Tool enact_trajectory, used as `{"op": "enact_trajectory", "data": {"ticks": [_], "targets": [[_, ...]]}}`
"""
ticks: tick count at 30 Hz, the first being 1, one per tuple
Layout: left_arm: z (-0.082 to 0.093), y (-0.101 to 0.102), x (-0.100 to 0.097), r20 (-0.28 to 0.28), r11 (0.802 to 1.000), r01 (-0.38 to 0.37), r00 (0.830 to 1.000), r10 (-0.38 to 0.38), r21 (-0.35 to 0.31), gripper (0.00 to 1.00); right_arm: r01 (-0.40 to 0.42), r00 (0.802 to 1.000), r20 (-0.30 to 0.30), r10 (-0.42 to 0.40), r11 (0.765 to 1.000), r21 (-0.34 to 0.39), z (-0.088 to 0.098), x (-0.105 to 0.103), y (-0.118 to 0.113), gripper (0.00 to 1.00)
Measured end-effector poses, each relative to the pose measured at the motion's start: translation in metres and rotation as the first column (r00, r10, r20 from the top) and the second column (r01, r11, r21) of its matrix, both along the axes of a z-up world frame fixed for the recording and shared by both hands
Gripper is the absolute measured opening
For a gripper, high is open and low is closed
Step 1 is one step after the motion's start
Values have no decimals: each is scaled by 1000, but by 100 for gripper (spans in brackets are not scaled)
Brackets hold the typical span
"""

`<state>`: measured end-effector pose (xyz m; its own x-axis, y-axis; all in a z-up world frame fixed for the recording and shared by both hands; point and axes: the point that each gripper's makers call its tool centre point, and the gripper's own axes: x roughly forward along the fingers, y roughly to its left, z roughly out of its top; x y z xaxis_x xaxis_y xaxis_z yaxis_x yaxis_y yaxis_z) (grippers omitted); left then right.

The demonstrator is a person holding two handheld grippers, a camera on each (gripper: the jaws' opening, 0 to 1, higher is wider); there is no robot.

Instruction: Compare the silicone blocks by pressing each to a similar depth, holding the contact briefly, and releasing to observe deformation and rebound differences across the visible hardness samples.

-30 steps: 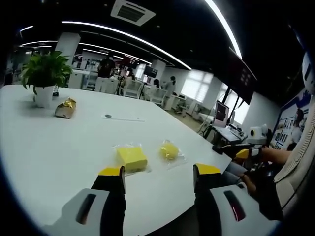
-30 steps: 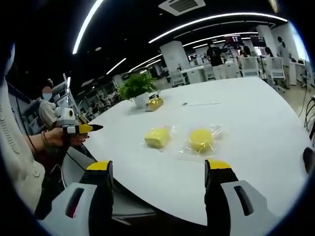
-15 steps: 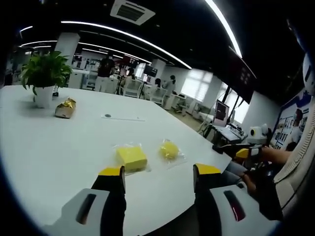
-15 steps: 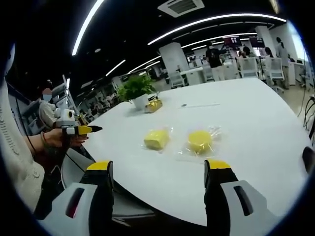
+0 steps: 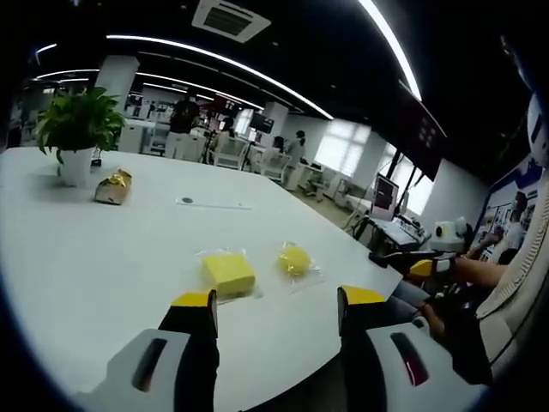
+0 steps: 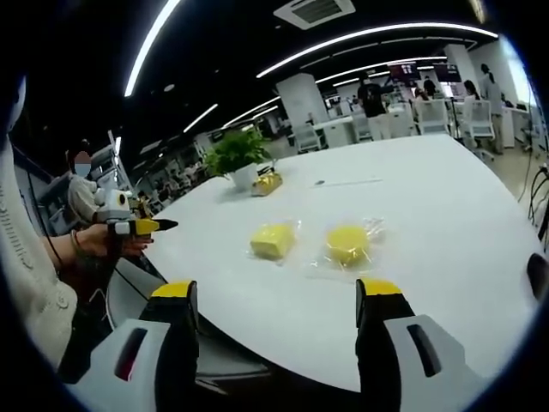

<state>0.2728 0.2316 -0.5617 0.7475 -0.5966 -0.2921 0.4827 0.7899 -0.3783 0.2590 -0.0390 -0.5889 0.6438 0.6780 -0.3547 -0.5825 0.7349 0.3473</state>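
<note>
Two yellow silicone samples lie in clear plastic wrappers on a white table. A square block [image 5: 229,274] [image 6: 273,240] sits beside a round one [image 5: 294,261] [image 6: 347,244]. My left gripper [image 5: 276,311] stands open just short of the table's near edge, nothing between its jaws, and it also comes into the right gripper view [image 6: 146,226] at the left, held in a hand. My right gripper [image 6: 277,302] is open too, hovering before the table edge with both samples ahead, and it appears at the right of the left gripper view [image 5: 425,267].
A potted plant [image 5: 77,130] [image 6: 238,157] and a gold-wrapped packet [image 5: 113,188] [image 6: 268,181] stand at the far side of the white table [image 5: 94,257] [image 6: 446,223]. A thin white strip [image 5: 214,205] lies beyond the samples. People and desks fill the office behind.
</note>
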Motion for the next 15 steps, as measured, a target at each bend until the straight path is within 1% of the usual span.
{"op": "enact_trajectory", "data": {"ticks": [15], "targets": [[0,6,-3,4,1000,-22,1000,22,-11,55,-3,1000,-4,3,1000,-3,-2,-3,0,69]]}}
